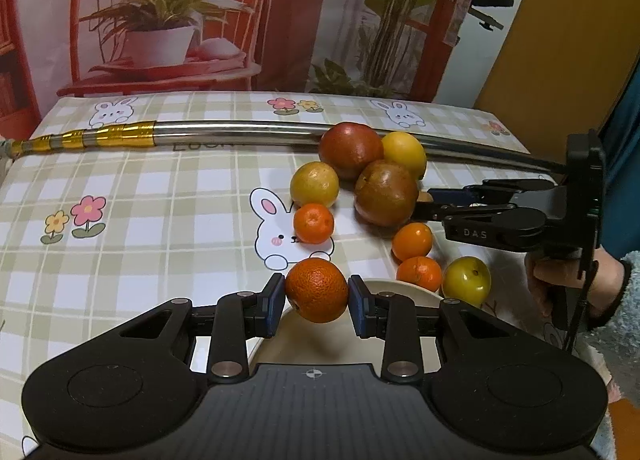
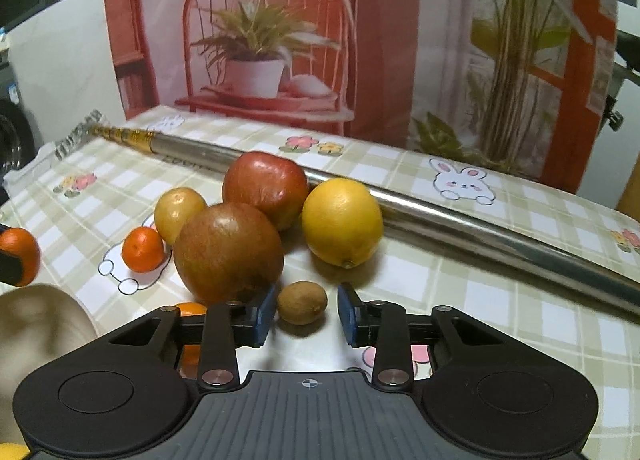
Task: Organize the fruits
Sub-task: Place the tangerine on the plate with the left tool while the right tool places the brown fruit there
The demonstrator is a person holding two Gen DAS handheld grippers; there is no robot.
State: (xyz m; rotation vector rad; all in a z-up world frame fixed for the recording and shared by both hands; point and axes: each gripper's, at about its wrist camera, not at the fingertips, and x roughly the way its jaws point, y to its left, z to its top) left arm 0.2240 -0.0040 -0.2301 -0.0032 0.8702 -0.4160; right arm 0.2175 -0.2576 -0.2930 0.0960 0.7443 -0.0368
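Note:
My left gripper (image 1: 316, 296) is shut on an orange mandarin (image 1: 316, 290), held above the rim of a beige bowl (image 1: 400, 287). My right gripper (image 2: 307, 310) is open, its blue pads (image 2: 347, 314) on either side of a small brown kiwi-like fruit (image 2: 302, 302) that lies on the cloth; a gap shows on the fruit's right. Just behind it lie two red-brown apples (image 2: 228, 250) (image 2: 266, 187), a yellow citrus (image 2: 342, 221), a yellow plum (image 2: 178, 211) and a mandarin (image 2: 142, 250). In the left wrist view the right gripper (image 1: 424, 203) reaches in beside the nearer apple (image 1: 386, 193).
A long steel pole (image 1: 240, 131) with gold bands lies across the checked tablecloth (image 1: 140, 219) behind the fruit. Two mandarins (image 1: 412, 240) (image 1: 419, 274) and a yellow-green plum (image 1: 466, 280) sit by the bowl. A person's hand (image 1: 580, 284) holds the right gripper. A printed backdrop stands behind the table.

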